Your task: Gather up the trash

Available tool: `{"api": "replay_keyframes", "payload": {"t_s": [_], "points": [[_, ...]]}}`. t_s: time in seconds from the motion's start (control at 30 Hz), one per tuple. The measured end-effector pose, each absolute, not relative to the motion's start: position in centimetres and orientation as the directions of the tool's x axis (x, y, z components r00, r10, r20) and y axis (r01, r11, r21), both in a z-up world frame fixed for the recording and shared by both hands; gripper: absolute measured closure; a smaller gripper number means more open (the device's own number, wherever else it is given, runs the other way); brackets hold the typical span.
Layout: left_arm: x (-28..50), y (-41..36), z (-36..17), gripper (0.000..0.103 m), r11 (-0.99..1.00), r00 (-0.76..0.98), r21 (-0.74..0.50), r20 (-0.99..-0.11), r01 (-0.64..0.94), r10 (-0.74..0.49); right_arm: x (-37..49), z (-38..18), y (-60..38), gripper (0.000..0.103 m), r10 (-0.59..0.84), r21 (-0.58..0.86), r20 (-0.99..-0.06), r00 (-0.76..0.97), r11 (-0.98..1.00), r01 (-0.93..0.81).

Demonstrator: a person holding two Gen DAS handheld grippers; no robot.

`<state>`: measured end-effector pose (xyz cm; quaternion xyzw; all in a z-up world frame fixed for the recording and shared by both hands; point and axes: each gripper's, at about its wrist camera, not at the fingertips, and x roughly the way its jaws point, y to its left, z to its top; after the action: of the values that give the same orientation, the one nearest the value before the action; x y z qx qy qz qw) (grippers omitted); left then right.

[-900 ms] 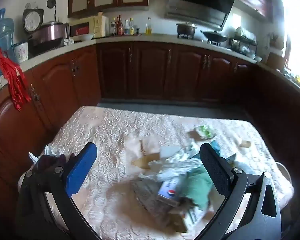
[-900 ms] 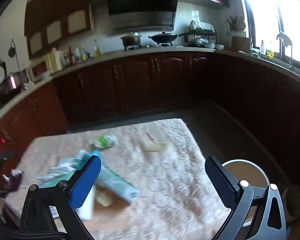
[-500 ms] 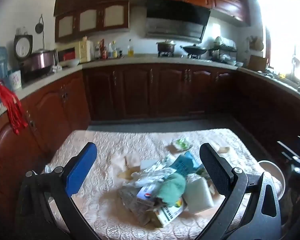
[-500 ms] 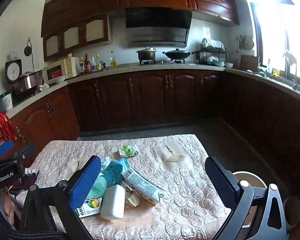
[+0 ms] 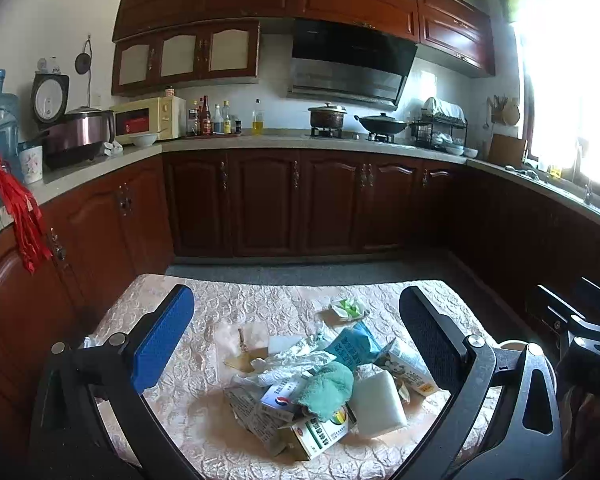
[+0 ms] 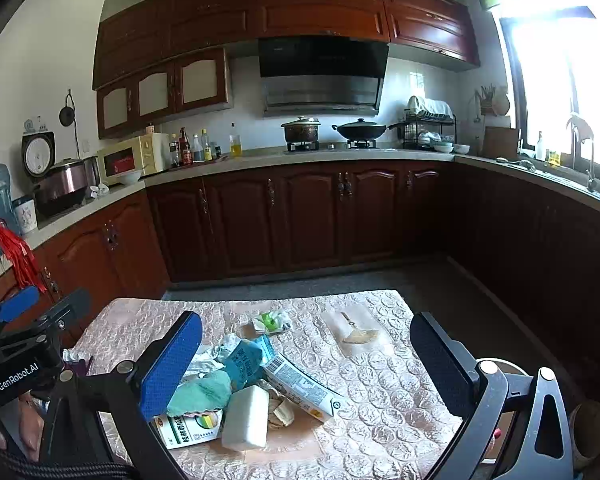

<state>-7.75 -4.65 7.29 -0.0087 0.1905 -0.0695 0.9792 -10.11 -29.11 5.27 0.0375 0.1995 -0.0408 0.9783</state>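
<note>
A heap of trash lies on the quilted table point(image 5: 228, 316) point(image 6: 380, 360): a green cloth point(image 5: 328, 390) point(image 6: 200, 394), a white foam block point(image 5: 376, 404) point(image 6: 246, 418), a medicine box point(image 5: 320, 432) point(image 6: 188, 428), a long carton point(image 6: 304, 386), a blue packet point(image 5: 350, 346) point(image 6: 246, 362) and crumpled plastic point(image 5: 296, 360). A small green-and-white wrapper point(image 5: 348, 308) point(image 6: 272, 320) lies farther back. My left gripper point(image 5: 296, 340) is open and empty above the heap. My right gripper point(image 6: 306, 364) is open and empty, also above it.
A white bin point(image 6: 500, 366) point(image 5: 512, 346) stands off the table's right edge. A flat paper piece with a stick point(image 6: 354, 330) lies at the back right of the table. Dark wood cabinets point(image 5: 300, 204) ring the room.
Both grippers have pulled back and tilted up, so the kitchen fills more of each view and the heap sits lower. Both stay open and empty.
</note>
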Motion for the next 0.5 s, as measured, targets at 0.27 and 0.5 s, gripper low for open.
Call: {"api": "replay_keyframes", "payload": {"t_s": [0.27,0.5], "points": [[-7.6,-4.4,7.2,0.001,0.991,0.917,-0.050,-0.375,0.126,-0.136,-10.3,6.2,-29.8,0.000,-0.057,0.076,-0.398,0.916,0.993,0.095],[-7.5,-4.2,7.1,0.001,0.990,0.916,-0.054,-0.377,0.126,-0.138,-10.2,6.7,-30.1,0.000,-0.070,0.063,-0.398,0.915,0.993,0.104]]}}
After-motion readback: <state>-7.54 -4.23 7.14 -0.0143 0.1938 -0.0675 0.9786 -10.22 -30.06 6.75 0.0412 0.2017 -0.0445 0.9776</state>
